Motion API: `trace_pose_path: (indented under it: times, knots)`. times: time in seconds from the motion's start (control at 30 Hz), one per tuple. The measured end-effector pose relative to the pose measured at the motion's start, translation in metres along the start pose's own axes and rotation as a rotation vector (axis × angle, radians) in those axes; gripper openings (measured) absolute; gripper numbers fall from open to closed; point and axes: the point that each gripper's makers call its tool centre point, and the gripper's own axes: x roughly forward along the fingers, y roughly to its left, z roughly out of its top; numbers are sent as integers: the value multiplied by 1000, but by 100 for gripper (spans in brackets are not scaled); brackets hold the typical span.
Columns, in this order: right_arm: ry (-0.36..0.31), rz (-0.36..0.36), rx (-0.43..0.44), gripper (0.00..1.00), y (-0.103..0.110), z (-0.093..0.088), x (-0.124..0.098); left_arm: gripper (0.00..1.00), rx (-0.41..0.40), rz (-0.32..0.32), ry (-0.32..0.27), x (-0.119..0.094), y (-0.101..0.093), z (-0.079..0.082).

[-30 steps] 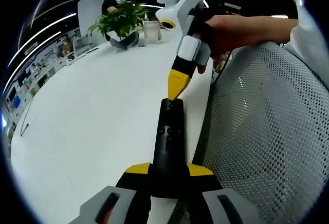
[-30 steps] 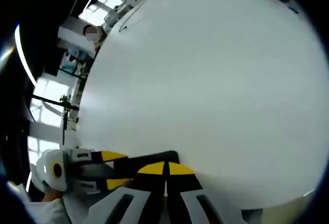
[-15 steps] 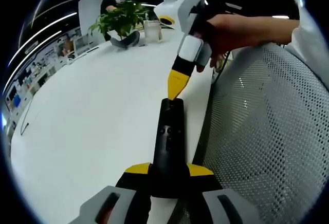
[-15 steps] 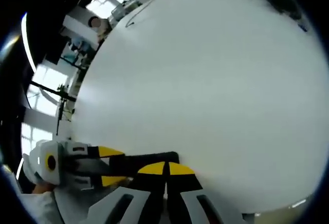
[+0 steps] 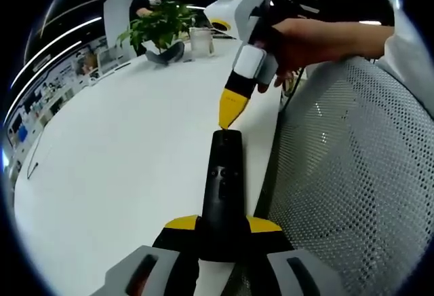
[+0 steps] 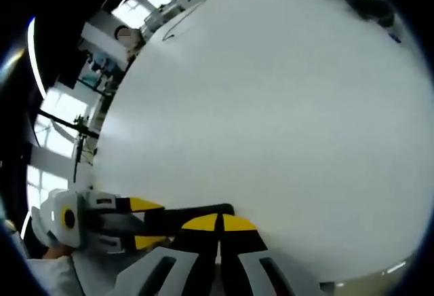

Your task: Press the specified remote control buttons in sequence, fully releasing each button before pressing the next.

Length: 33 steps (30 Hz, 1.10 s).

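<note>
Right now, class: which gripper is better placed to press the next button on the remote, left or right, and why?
Probably the right. The right gripper has its fingers shut to a point at the far end of the remote. The left gripper is shut on the remote, steadying it over the white table.

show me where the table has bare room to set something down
The table lies bare across the wide stretch left of the remote, up to the plant and cup at the far end. It is crowded along the right edge, where the left gripper holds the remote, the right gripper points at it, and the mesh chair presses close.
</note>
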Motion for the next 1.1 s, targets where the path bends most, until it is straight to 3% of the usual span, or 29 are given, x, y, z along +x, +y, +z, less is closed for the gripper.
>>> trace_pose_path:
  times: [0.2,0.6,0.73,1.1]
  knots:
    - [28,7,-39,0,4,-4,4,24,10,-6,-4,0,-1,1]
    - [42,30,-17,0,6,-6,4,24,8,-11,-11,1,-1,1]
    - [37,4,-95,0,8,-7,5,24,6,-11,-16,1,-1,1]
    - [30,-10,-150,0,7,-8,6,24,9,-12,-32,1,-1,2]
